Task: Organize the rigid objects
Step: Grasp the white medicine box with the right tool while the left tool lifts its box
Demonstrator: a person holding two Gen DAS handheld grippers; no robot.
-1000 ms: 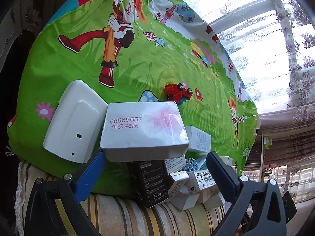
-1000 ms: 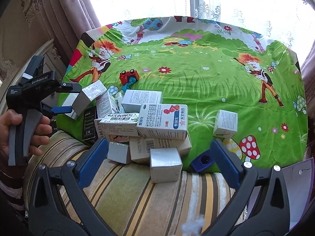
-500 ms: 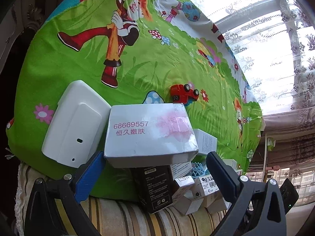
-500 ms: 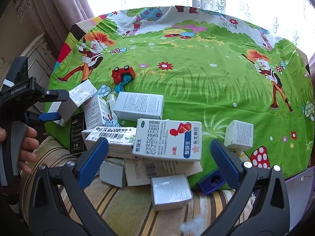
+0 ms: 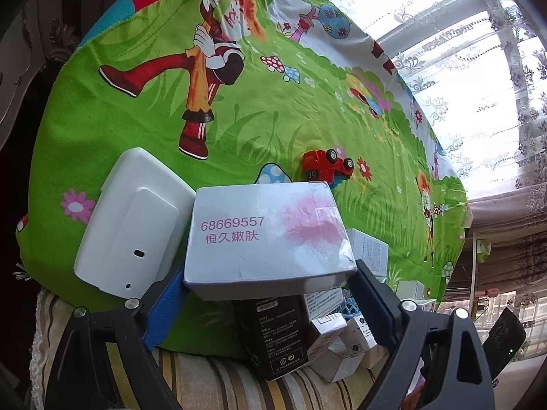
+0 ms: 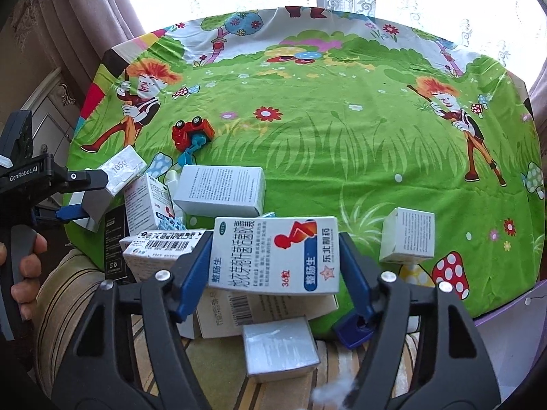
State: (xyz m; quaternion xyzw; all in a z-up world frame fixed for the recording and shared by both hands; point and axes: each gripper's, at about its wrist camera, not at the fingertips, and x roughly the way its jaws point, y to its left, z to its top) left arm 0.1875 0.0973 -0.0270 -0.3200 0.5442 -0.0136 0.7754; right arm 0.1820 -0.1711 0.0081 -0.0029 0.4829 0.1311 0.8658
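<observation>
My left gripper (image 5: 270, 283) is shut on a silver-white box with pink print (image 5: 270, 235) and holds it above the pile; the box also shows in the right wrist view (image 6: 119, 171). My right gripper (image 6: 273, 256) has its fingers on both sides of a white medicine box with a red figure (image 6: 277, 256), which lies on top of the heap of boxes. Under it are a barcode box (image 6: 160, 242) and a long box (image 6: 239, 307). A black box (image 5: 277, 335) leans at the table edge.
A white plastic housing (image 5: 130, 222) lies left of the held box. A red toy car (image 6: 191, 130) sits on the green cartoon cloth (image 6: 342, 153). A small white box (image 6: 407, 235), a blue block (image 6: 352, 328) and a grey box (image 6: 280, 348) lie near the front edge over a striped cushion (image 6: 68, 294).
My right gripper moved forward over the pile and its fingers closed in on the red-figure medicine box. My left gripper kept its box and shifted slightly.
</observation>
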